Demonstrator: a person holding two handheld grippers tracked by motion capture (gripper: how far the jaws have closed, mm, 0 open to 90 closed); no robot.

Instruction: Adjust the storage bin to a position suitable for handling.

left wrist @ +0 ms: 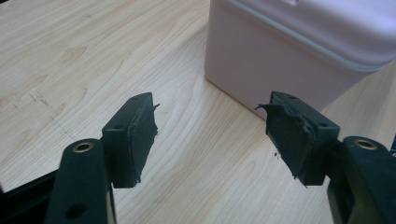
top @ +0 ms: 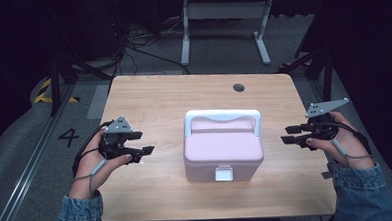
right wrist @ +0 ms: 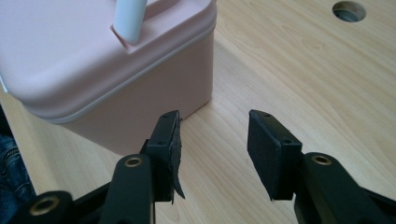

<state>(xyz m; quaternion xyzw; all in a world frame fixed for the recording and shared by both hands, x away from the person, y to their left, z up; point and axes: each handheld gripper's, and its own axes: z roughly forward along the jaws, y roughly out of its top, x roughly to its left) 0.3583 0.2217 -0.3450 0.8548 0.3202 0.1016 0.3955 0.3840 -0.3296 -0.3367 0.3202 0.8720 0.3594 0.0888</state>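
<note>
This looks like a lab or test room. A pale wooden bench with a round cable hole (top: 238,87) stands on grey carpet floor (top: 221,49) among dark tripod stands (top: 57,81), loose black cables (top: 136,40), a painted floor numeral "4" (top: 68,137) and a white metal table frame (top: 225,24).

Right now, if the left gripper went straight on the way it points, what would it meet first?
Probably the pink box. The left gripper points across the table at the box's near side wall, its fingers open with bare wood between them. Depth is hard to judge; it might catch only the box's front corner.

Bright, evenly lit tabletop (top: 153,97) against dim surroundings; soft shadows, slightly grainy gripper views.
</note>
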